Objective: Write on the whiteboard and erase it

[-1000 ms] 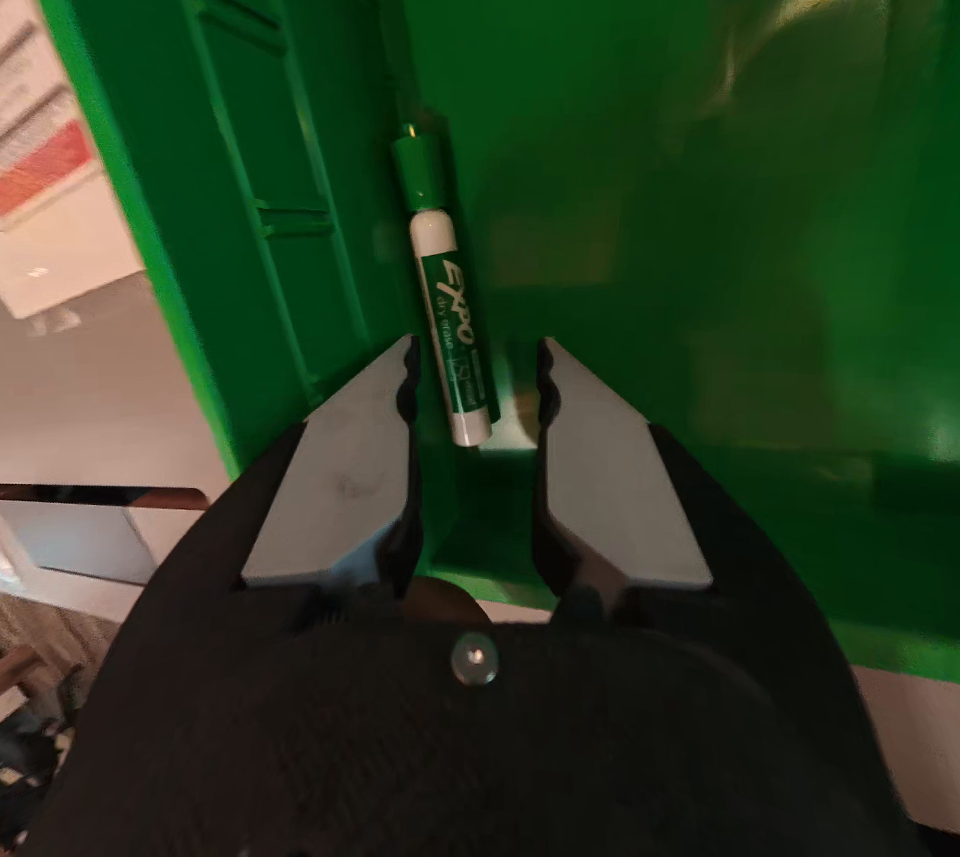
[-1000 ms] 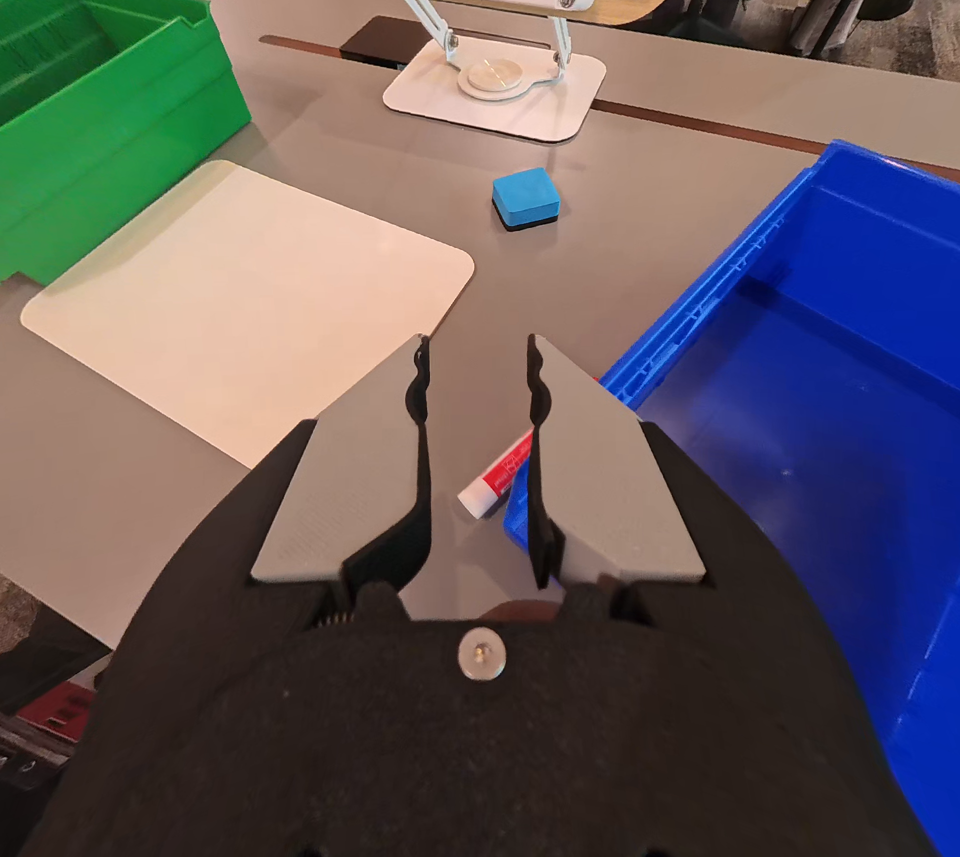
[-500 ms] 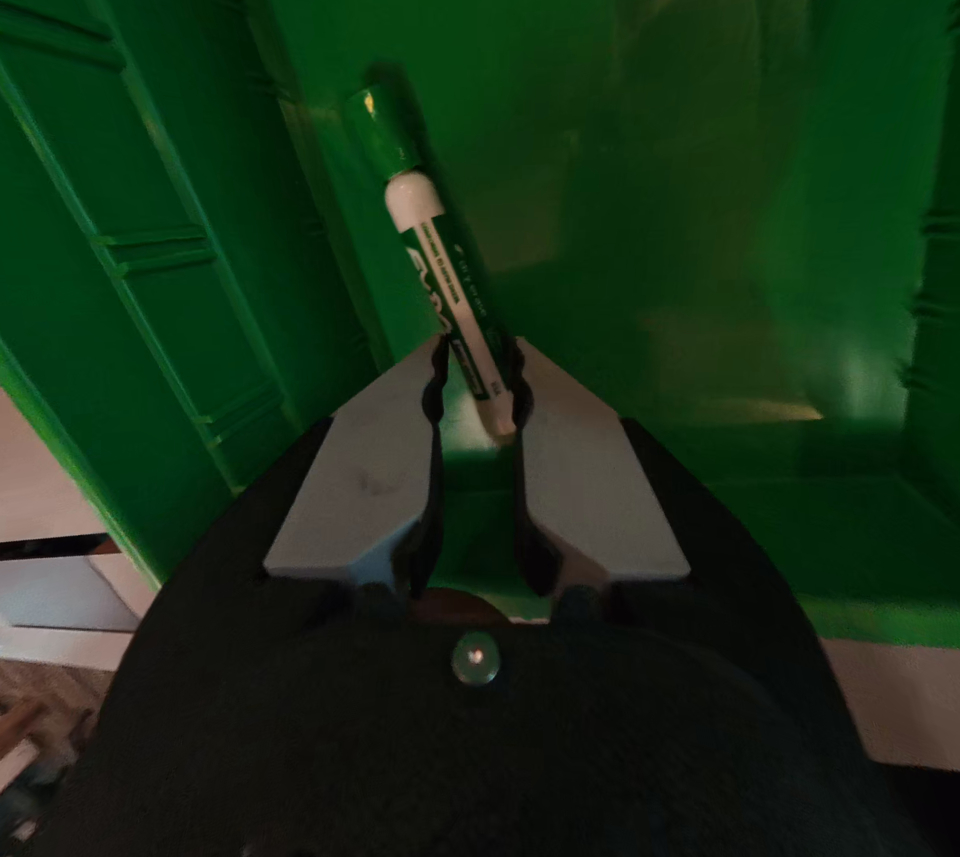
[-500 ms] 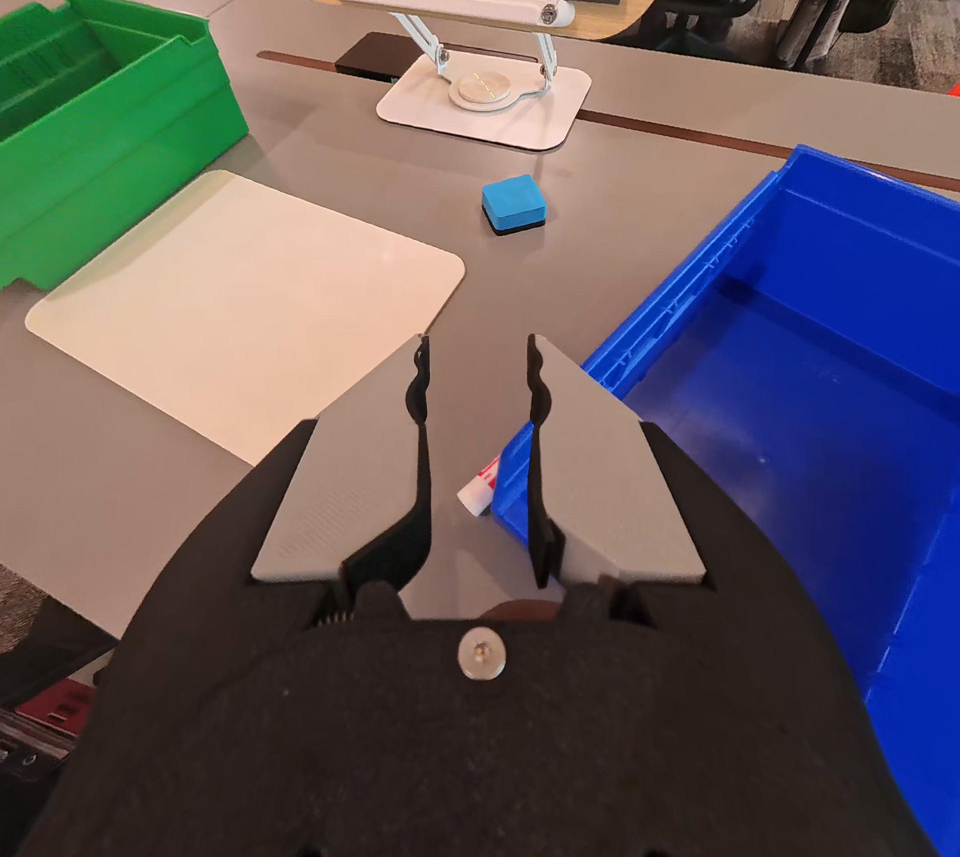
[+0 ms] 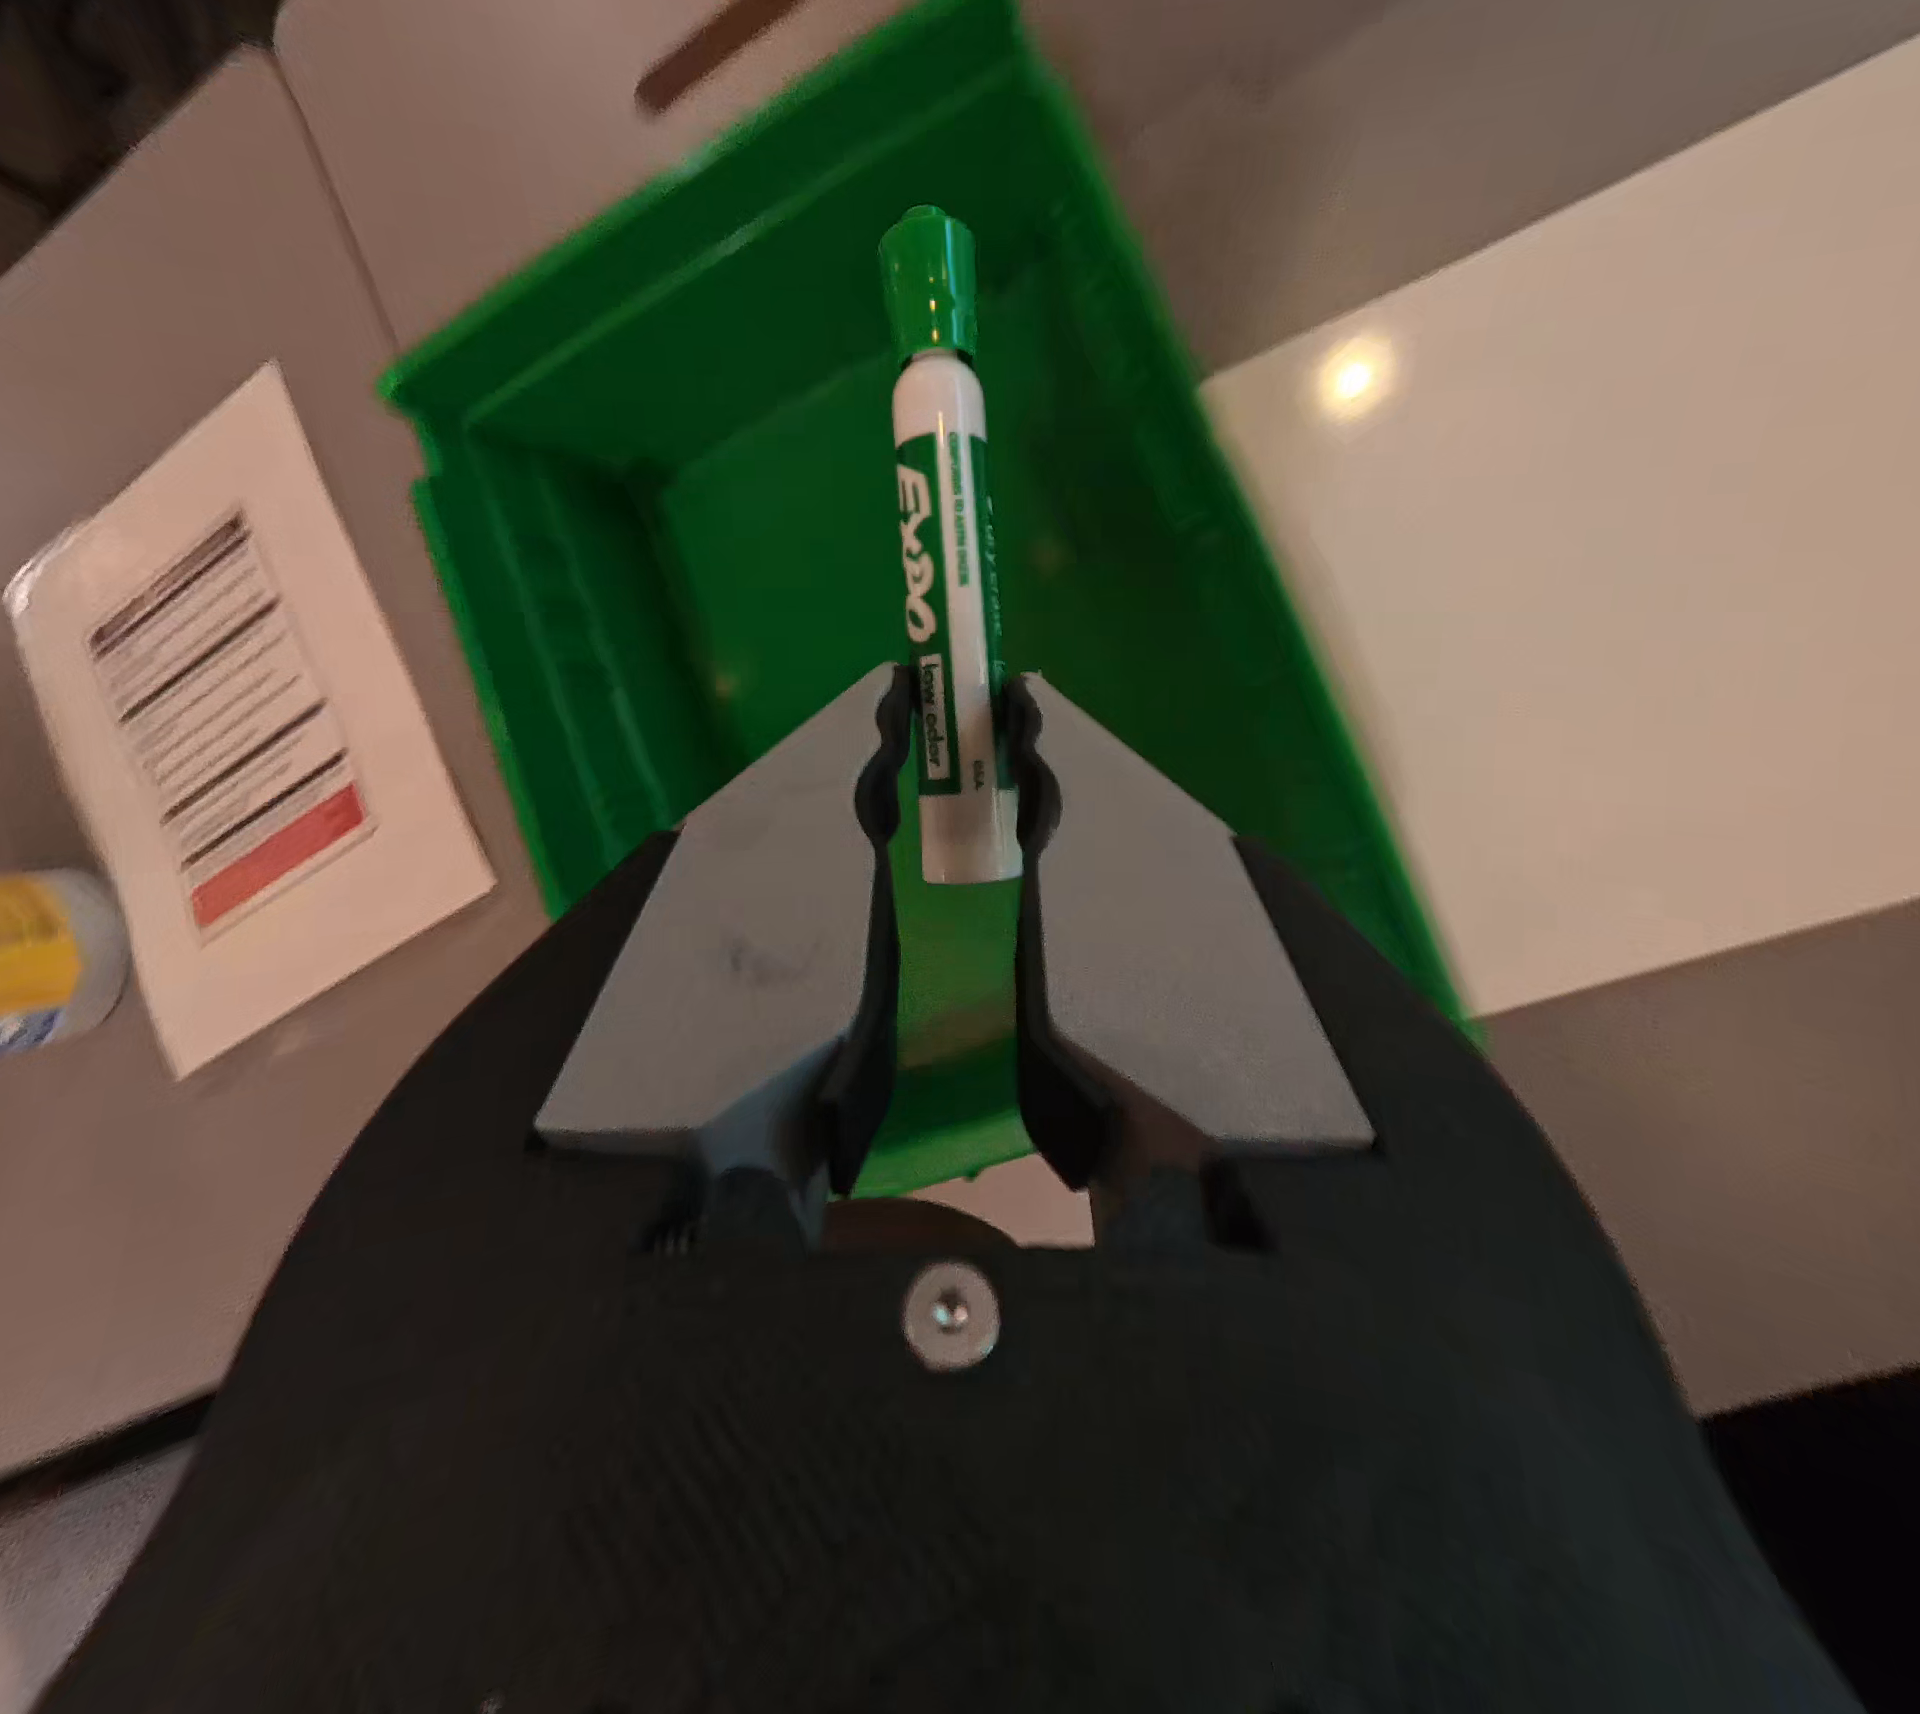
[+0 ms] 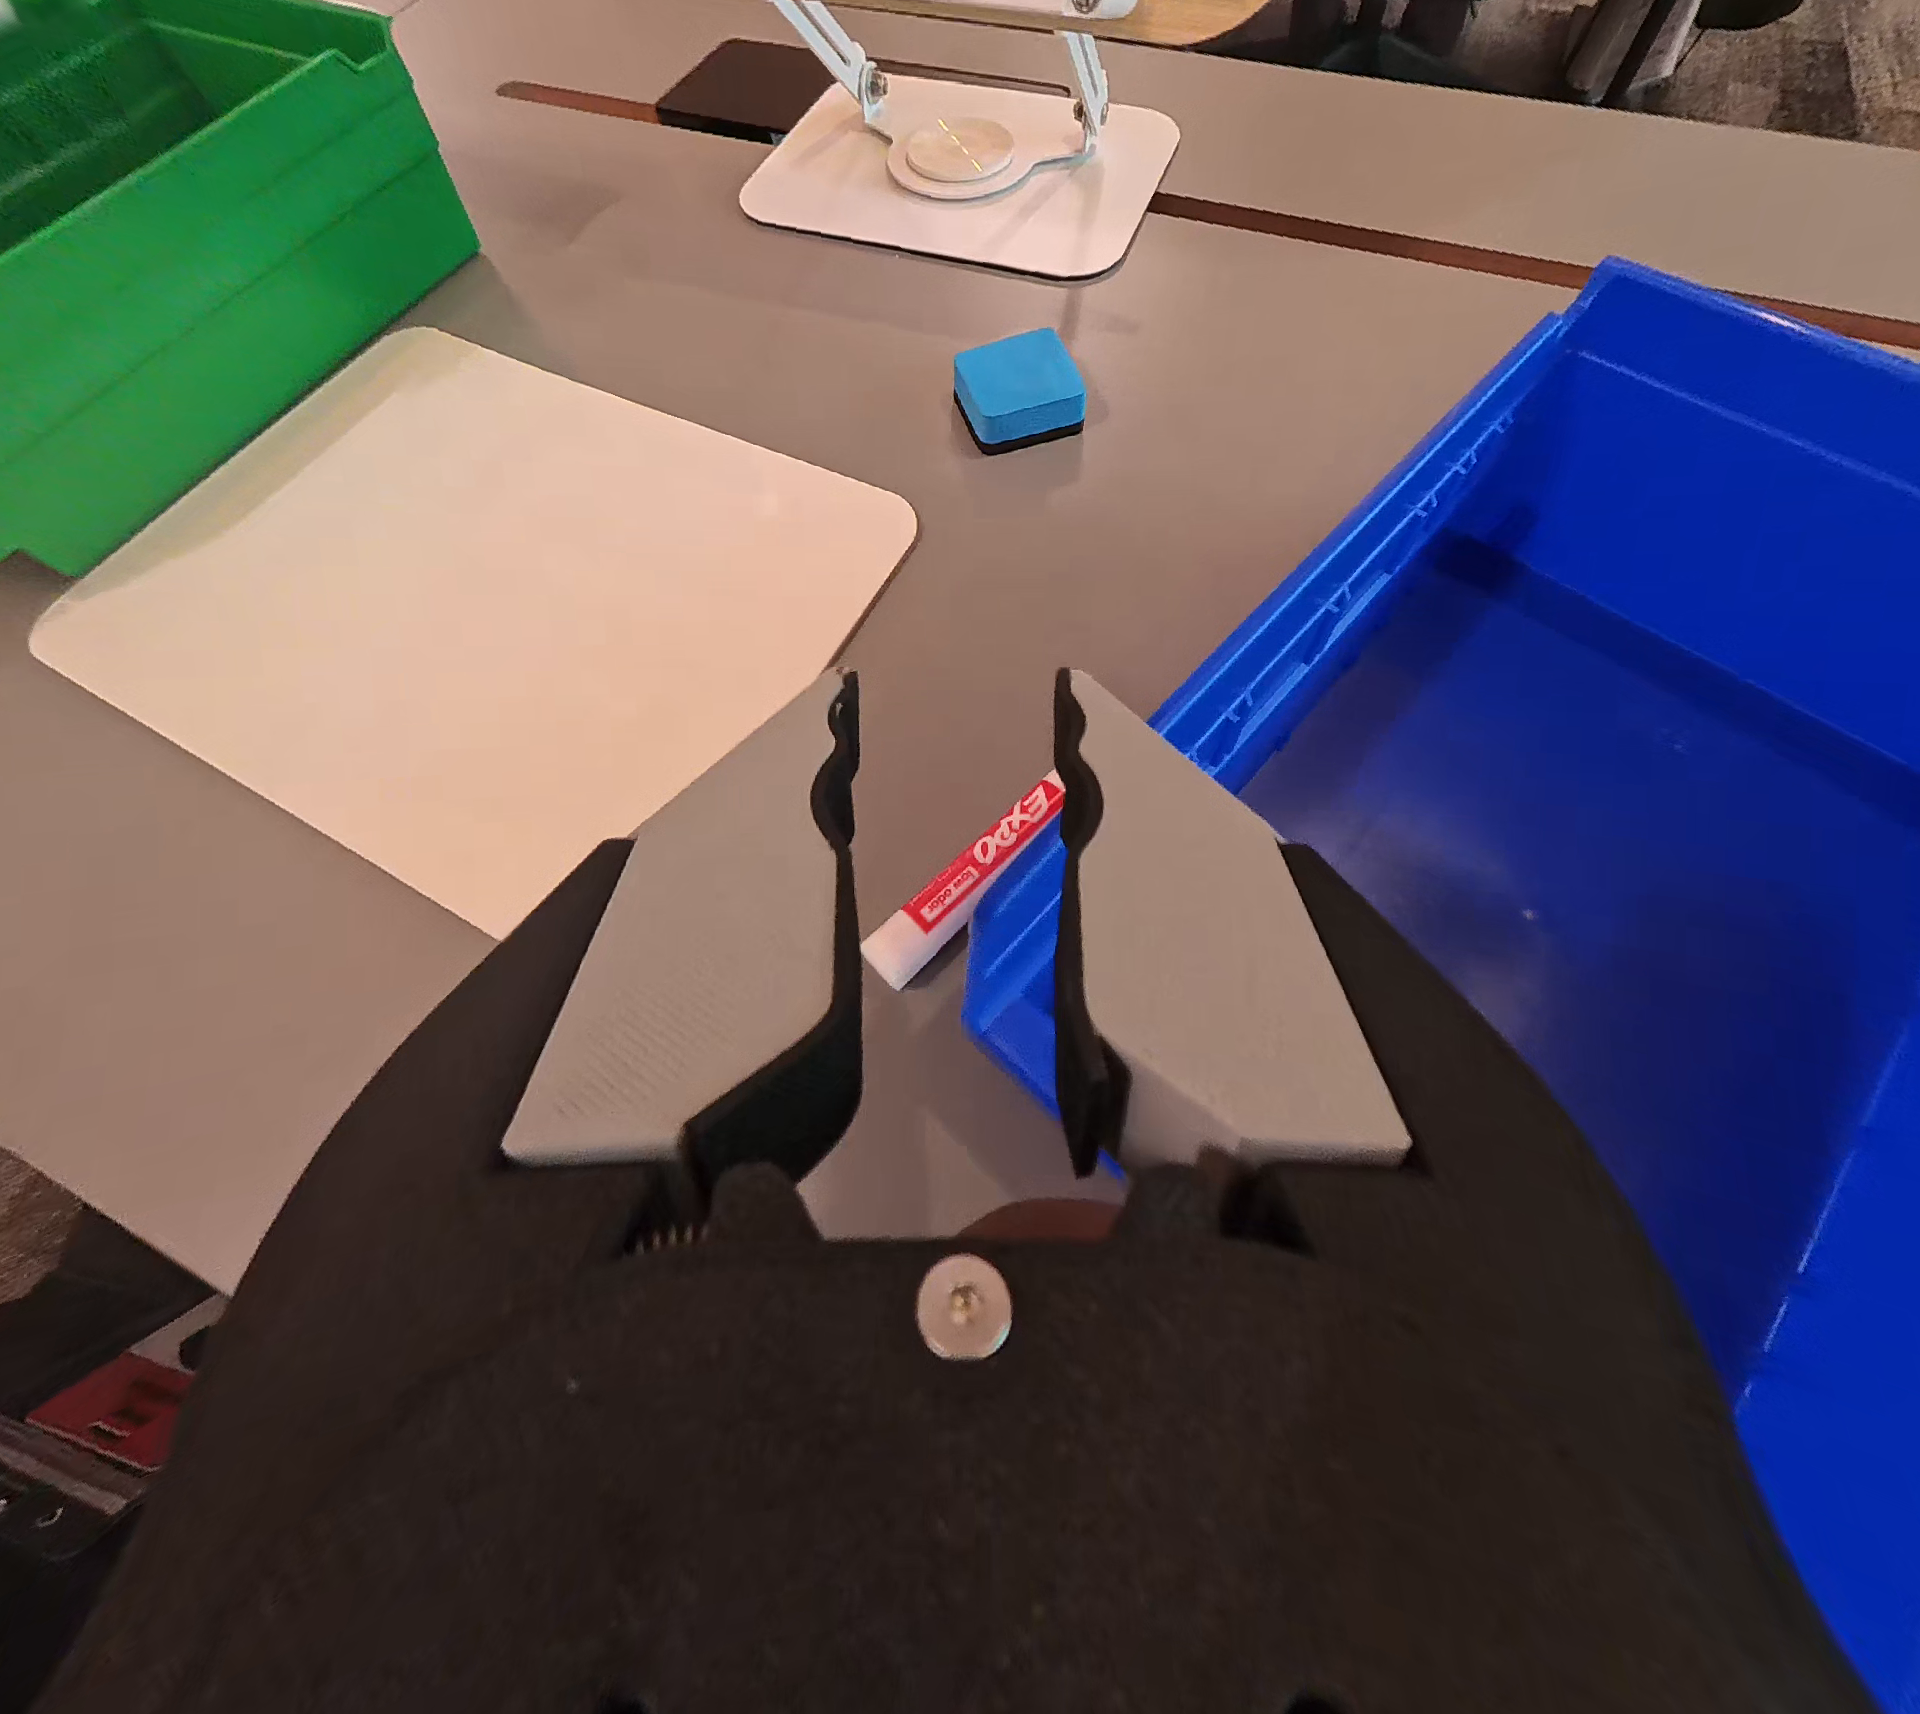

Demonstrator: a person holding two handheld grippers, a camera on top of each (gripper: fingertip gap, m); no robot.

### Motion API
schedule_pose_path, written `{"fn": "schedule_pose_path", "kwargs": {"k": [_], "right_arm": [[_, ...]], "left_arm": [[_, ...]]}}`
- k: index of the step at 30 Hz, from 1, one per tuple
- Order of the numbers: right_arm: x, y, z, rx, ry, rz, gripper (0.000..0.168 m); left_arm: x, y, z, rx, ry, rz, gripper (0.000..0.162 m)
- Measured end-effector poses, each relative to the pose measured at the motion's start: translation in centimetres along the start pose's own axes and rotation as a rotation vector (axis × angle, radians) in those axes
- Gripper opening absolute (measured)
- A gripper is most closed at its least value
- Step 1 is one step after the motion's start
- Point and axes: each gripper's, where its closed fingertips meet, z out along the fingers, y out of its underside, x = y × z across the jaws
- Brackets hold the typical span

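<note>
Left tongs [image 5: 954, 729]: clamped on the lower barrel of the green marker [image 5: 943, 563]; the fingers [image 5: 883, 750] pressed it from both sides, with the blunt end sticking back between them.
Change, left: one second before, these tongs stood apart deep in the green bin [image 5: 623, 459], with the marker lying against its inner wall; half a second before, they were closing on the barrel; in this frame the marker was lifted clear, high above the bin.
Green marker: held roughly in line with the tongs, green cap [image 5: 928, 282] still on and pointing away from the camera.
Whiteboard [image 6: 457, 615]: flat on the counter [image 6: 665, 293], touching the green bin's side; its surface was blank.
Right tongs [image 6: 954, 760]: apart and holding nothing, hovering above the counter near the corner of the blue bin [image 6: 1558, 729].
Change, right: hardly any; the view shifted slightly and the gap between the fingers matched the earlier frames.
Red marker [image 6: 966, 885]: lying on the counter against the blue bin's outer wall, below the right tongs and untouched.
Eraser [image 6: 1018, 386]: blue block with a dark base, on the counter beyond the whiteboard, well apart from both tongs.
Other items: a printed sheet [image 5: 249, 708] lay left of the green bin; a stand with a board [image 6: 956, 178] stood at the far side.
Task standing: the pick-up appeared done; judged next, the cap needed pulling off, likely by the free right tongs, before any writing. Erasing had not yet begun.
</note>
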Motion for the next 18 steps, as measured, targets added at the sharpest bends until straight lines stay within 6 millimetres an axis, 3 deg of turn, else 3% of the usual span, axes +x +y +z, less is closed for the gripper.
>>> {"fn": "schedule_pose_path", "kwargs": {"k": [4,7,10,14,16,18], "right_arm": [[-0.1,0.0,0.0,-0.002,0.005,-0.007,0.035],[-0.2,-0.3,-0.4,0.009,0.008,-0.015,0.035],[0.2,-0.3,-0.7,0.010,0.020,-0.020,0.035],[1.1,-0.1,-1.2,0.011,0.031,0.005,0.035],[1.5,0.1,-1.4,0.009,0.037,0.008,0.035],[1.9,0.0,-1.8,0.013,0.041,0.010,0.034]], "left_arm": [[8.0,-6.3,-4.0,0.228,0.262,-0.011,0.017],[16.3,-8.6,-4.6,0.287,0.458,0.017,0.017],[25.5,-9.1,-2.6,0.278,0.623,0.032,0.016],[36.1,-8.7,2.3,0.188,0.818,-0.072,0.017],[39.5,-8.8,4.3,0.148,0.882,-0.165,0.017],[41.2,-9.1,6.0,0.130,0.902,-0.275,0.016]]}}
